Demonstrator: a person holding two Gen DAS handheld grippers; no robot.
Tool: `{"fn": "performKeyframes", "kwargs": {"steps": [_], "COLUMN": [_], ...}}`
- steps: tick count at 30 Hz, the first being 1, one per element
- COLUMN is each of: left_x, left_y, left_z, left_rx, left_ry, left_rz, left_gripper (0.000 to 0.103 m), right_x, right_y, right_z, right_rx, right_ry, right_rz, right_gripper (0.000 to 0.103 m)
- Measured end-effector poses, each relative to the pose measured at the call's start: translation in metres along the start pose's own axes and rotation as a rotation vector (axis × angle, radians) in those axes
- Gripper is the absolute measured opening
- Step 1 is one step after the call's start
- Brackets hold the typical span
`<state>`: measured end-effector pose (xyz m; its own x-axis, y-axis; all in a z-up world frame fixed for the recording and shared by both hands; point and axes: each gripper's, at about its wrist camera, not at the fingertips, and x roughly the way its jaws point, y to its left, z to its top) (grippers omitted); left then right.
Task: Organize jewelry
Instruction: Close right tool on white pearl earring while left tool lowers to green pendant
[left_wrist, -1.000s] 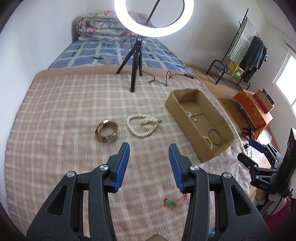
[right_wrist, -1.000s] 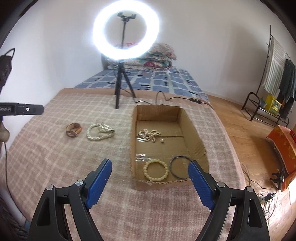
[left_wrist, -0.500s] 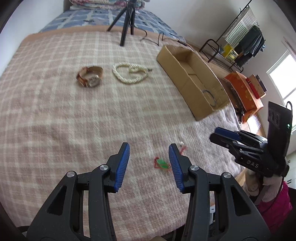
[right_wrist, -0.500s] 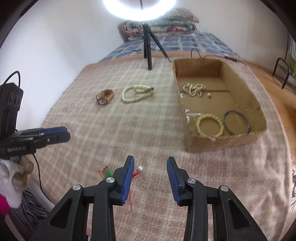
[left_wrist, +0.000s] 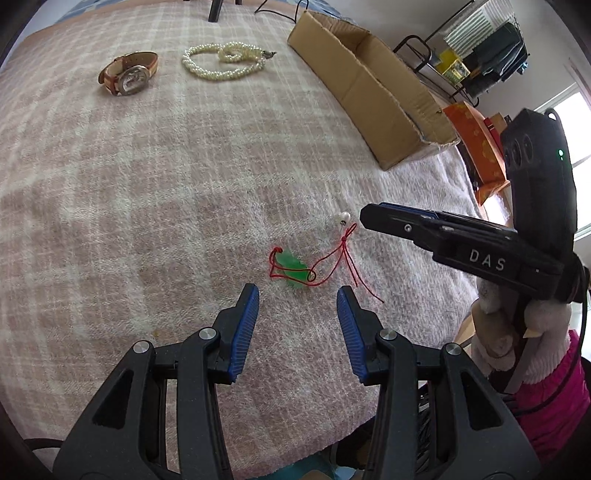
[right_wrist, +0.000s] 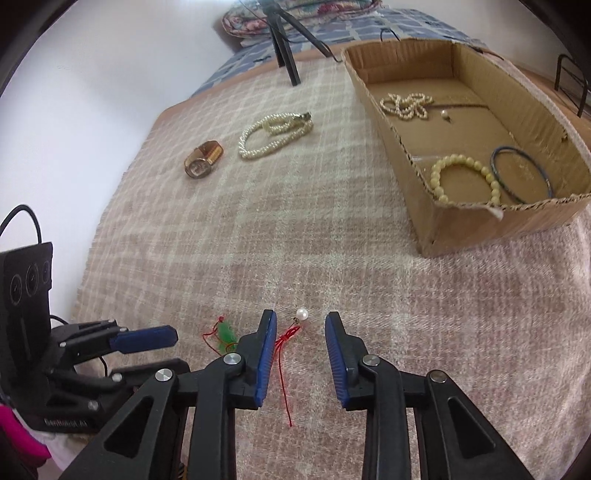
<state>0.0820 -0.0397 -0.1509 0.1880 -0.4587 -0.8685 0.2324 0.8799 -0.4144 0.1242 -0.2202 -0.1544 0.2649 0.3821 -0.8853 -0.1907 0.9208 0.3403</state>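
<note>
A green pendant (left_wrist: 293, 267) on a red cord (left_wrist: 332, 258) lies on the checked blanket, with a small pearl earring (left_wrist: 344, 216) beside the cord's knot. My left gripper (left_wrist: 297, 295) hovers just short of the pendant, open, nothing between its fingers. My right gripper (right_wrist: 301, 321) points down at the pearl earring (right_wrist: 302, 314). Its jaws are closing, with the red cord (right_wrist: 282, 343) on the blanket between them and the pads touching nothing. The green pendant (right_wrist: 225, 334) lies left of its left finger.
A watch (left_wrist: 129, 74) and a pearl necklace (left_wrist: 227, 62) lie farther up the blanket. The cardboard box (right_wrist: 424, 236) at right holds a bead bracelet (right_wrist: 463, 179), a dark bangle (right_wrist: 521, 179) and another pearl strand (right_wrist: 406, 105). A tripod (right_wrist: 284, 55) stands behind. The blanket's edge is close below.
Both grippers have sunk and tipped down toward the pendant near the blanket's front edge. The right jaws have narrowed from wide apart. The left jaws kept their gap.
</note>
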Motion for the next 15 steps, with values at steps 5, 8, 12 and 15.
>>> {"fn": "performKeyframes", "kwargs": {"steps": [5,8,12,15], "left_x": [0.009,0.013,0.019,0.025], "left_y": [0.002,0.002,0.000,-0.002], "left_z": [0.000,0.000,0.003,0.004], "left_rx": [-0.009,-0.011,-0.015,-0.013], "left_ry": [0.019,0.028,0.028,0.029], "left_rz": [0.001,0.001,0.006,0.016], "left_gripper": [0.043,0.040,0.040,0.040], "right_x": [0.010,0.013,0.018,0.023], "right_y": [-0.013,-0.016,-0.012,-0.006], "right_z": [0.004,0.006,0.007,0.007], "right_rx": [0.078,0.094,0.095,0.075], "right_ry": [0.025,0.030,0.042,0.048], "right_rz": [0.030,0.040,0.050,0.032], "right_gripper": [0.023,0.022,0.021,0.019]}}
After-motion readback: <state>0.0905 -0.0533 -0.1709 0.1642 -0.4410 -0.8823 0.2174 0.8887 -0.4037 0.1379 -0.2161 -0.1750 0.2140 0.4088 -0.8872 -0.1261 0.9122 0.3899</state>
